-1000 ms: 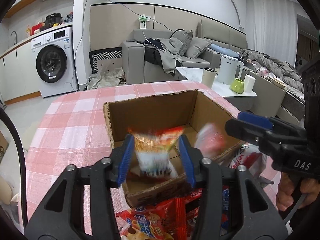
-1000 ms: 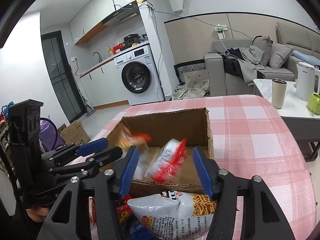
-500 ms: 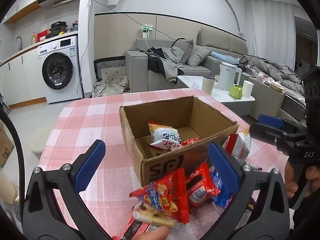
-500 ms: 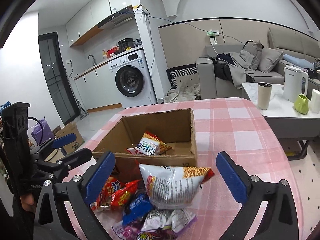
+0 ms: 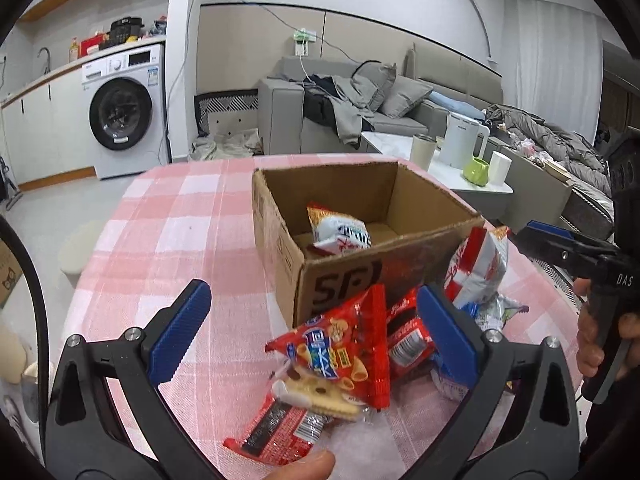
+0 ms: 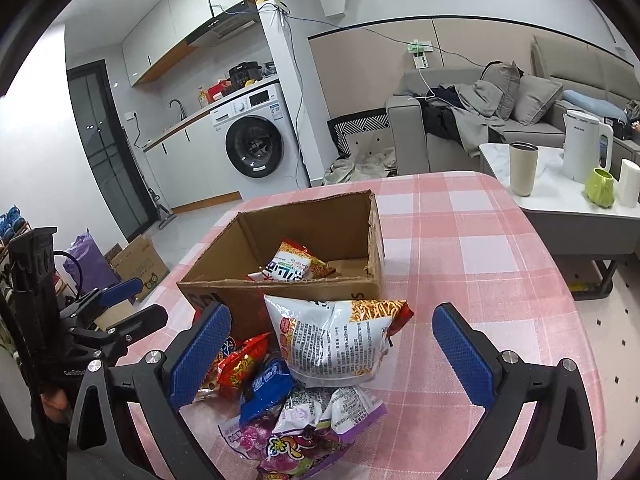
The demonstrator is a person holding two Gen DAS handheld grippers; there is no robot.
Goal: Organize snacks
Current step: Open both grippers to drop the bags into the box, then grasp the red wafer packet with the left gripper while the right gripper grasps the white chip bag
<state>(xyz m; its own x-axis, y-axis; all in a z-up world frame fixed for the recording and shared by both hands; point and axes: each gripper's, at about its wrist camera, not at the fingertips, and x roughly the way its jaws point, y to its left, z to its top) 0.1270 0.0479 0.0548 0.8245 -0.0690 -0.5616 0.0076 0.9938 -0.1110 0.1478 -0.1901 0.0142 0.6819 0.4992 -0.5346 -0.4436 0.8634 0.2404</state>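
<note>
Left wrist view: the left gripper (image 5: 316, 328) is hovering with its fingers spread wide, gripping nothing. Between them a red snack bag (image 5: 344, 354) is lying against the cardboard box (image 5: 340, 280), which is holding one packet (image 5: 338, 232) beyond the fingertips. Closing here risks pinching two overlapping bags.

Right wrist view: the right gripper (image 6: 334, 356) is also standing wide apart and empty. A puffy white chip bag (image 6: 336, 340) is sitting between its fingers atop the pile (image 6: 296, 416); squeezing hard could burst it.
</note>
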